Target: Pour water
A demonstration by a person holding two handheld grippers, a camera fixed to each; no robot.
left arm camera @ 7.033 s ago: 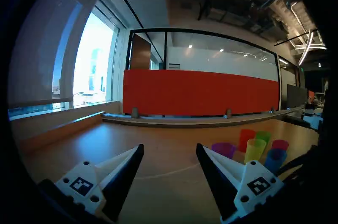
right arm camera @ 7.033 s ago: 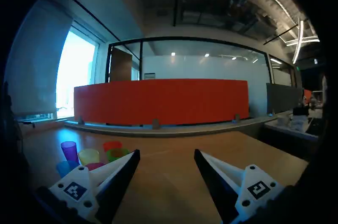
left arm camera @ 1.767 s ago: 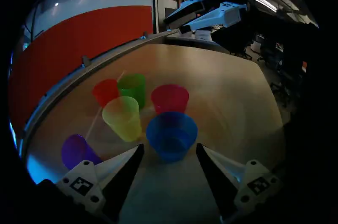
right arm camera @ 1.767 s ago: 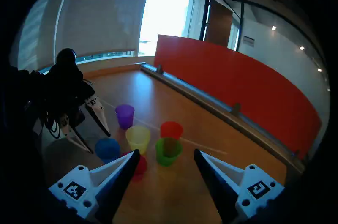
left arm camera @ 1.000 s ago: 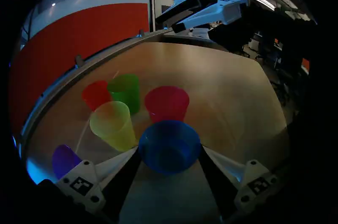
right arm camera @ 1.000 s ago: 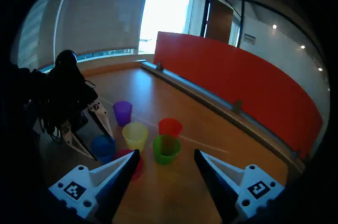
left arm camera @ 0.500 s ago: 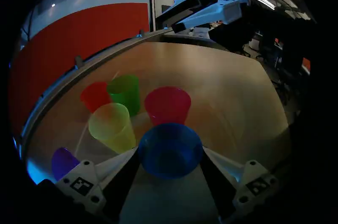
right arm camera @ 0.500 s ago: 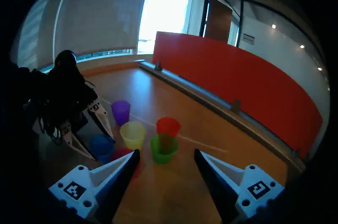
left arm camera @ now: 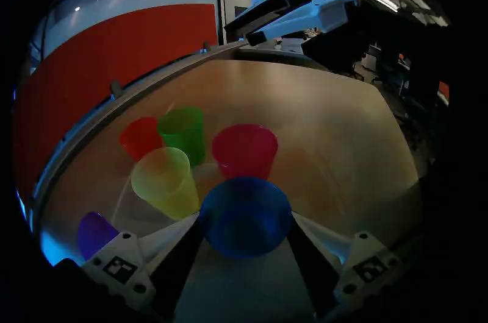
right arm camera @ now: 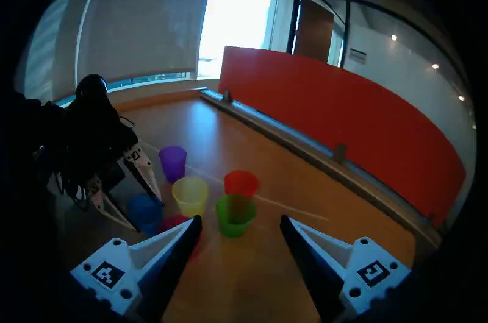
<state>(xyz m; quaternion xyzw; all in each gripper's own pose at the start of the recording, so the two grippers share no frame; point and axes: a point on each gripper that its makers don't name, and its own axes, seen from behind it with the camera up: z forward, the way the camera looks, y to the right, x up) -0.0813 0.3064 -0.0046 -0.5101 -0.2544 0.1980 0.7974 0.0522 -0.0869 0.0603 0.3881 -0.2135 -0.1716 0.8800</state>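
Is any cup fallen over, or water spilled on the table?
Nothing stands out. The six cups stand upright on the table, and no spill shows. The blue cup sits between the fingers of the left gripper.

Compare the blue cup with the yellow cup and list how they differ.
The blue cup sits inside the left tongs, though whether they press it is unclear; the yellow cup stands outside them. The blue cup is dark and nearest the camera; the yellow cup is pale, translucent and farther back. Both stand upright, open-topped, on the table.
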